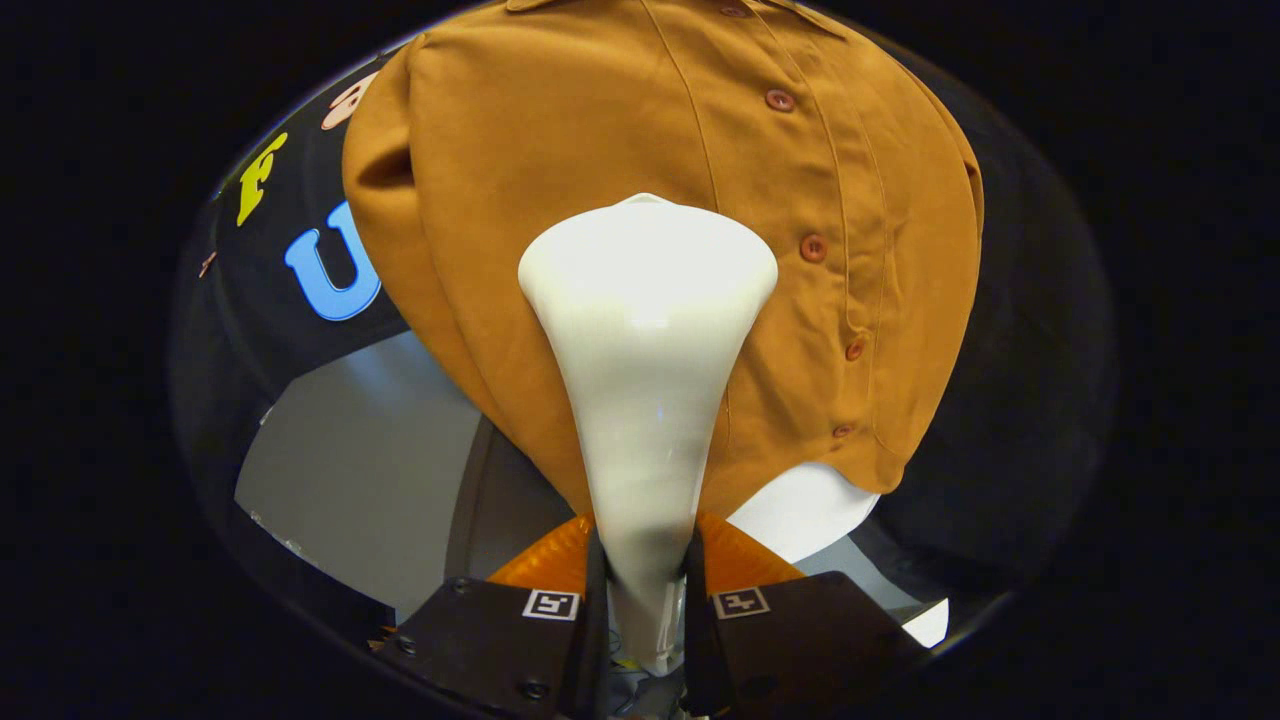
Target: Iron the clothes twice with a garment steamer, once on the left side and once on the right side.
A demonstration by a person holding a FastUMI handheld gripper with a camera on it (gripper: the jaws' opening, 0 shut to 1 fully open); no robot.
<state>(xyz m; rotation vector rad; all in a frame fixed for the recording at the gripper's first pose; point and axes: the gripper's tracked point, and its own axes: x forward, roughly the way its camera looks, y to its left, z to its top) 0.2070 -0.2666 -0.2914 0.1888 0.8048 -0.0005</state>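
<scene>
A brown button-up shirt hangs in front of the booth wall, its button placket running down the right of middle. A white garment steamer rises from between my fingers, its narrow handle clamped by both of them and its wide head pressed against or just before the shirt's left front panel, left of the buttons. My gripper is shut on the steamer handle. The steamer head hides part of the shirt behind it.
Below the shirt's hem a white rounded form shows, perhaps a mannequin base or stand. A grey floor or panel lies at the lower left, with a darker strip beside it.
</scene>
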